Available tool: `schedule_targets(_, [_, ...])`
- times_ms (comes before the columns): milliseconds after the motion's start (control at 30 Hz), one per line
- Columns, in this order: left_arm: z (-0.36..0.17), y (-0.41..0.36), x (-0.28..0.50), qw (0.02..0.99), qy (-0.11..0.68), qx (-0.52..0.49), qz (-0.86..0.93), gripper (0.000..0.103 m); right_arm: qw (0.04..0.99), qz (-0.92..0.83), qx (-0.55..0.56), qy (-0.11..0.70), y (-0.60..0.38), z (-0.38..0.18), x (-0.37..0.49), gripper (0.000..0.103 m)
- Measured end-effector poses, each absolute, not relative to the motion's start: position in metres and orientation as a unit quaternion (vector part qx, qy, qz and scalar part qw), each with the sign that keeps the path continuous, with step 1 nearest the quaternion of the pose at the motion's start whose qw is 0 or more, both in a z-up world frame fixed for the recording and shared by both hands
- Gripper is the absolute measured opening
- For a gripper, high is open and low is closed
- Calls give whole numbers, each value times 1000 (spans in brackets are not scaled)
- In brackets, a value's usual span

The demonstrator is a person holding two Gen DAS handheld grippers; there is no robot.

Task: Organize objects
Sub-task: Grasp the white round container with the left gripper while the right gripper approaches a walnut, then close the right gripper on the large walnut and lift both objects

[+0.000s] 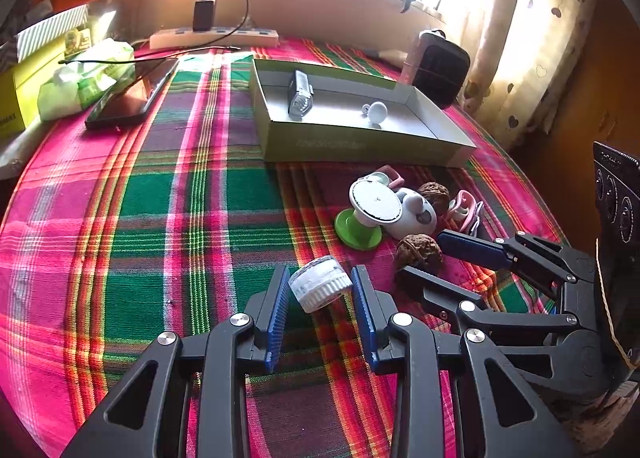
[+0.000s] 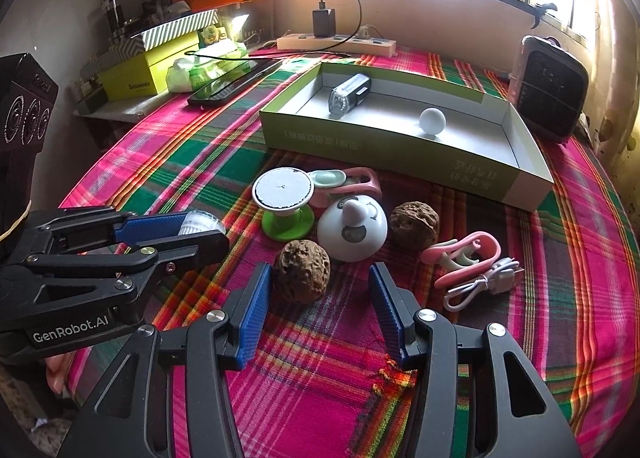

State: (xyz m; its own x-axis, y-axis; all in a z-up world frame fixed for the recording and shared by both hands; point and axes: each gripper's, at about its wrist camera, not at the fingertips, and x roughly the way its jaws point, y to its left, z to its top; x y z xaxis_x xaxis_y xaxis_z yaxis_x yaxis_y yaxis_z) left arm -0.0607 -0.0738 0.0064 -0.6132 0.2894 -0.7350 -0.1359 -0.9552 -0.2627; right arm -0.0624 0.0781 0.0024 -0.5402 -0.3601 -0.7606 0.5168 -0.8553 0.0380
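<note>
**Both grippers at the loose pile, tray behind**

**Left gripper.** The left gripper [image 1: 320,290] points down at the plaid cloth [image 1: 160,217]. A small white ribbed cap [image 1: 320,288] sits tilted between its blue pads. In the left wrist view the cap spans the gap and both pads appear to touch it; in the right wrist view the cap shows at the pad tips. The jaws stand at a narrow setting, closed on the cap.

**Right gripper.** The right gripper [image 2: 320,290] points down at the near walnut [image 2: 302,276]. The left pad touches or nearly touches the walnut's side. The right pad stands clear of it, with cloth visible between. The jaws stand moderately wide and grip nothing.

**Loose items.** The pile lies just in front of the tray. It comprises:
- a white disc on a green base [image 2: 283,201];
- a white dome-shaped gadget [image 2: 352,232], touching the disc base;
- a second walnut [image 2: 415,222], just beside the dome;
- a pink clip [image 2: 460,254] and a coiled white cable [image 2: 484,282], to the right;
- another pink and pale green clip [image 2: 344,179], behind the disc.

**Tray.** The green-sided cardboard tray [image 2: 400,153] holds a black and clear device [image 2: 349,94] at its far left and a white ball-shaped item [image 2: 432,121] near the middle.
</note>
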Motion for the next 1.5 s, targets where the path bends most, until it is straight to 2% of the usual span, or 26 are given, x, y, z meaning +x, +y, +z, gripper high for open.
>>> schedule_targets(200, [6, -74, -61, 119, -90, -423, 894, 29, 257, -870, 408, 105, 74, 1, -60, 31])
schedule_targets(1500, [11, -69, -61, 112, -67, -424, 896, 29, 254, -874, 401, 103, 77, 5, -60, 31])
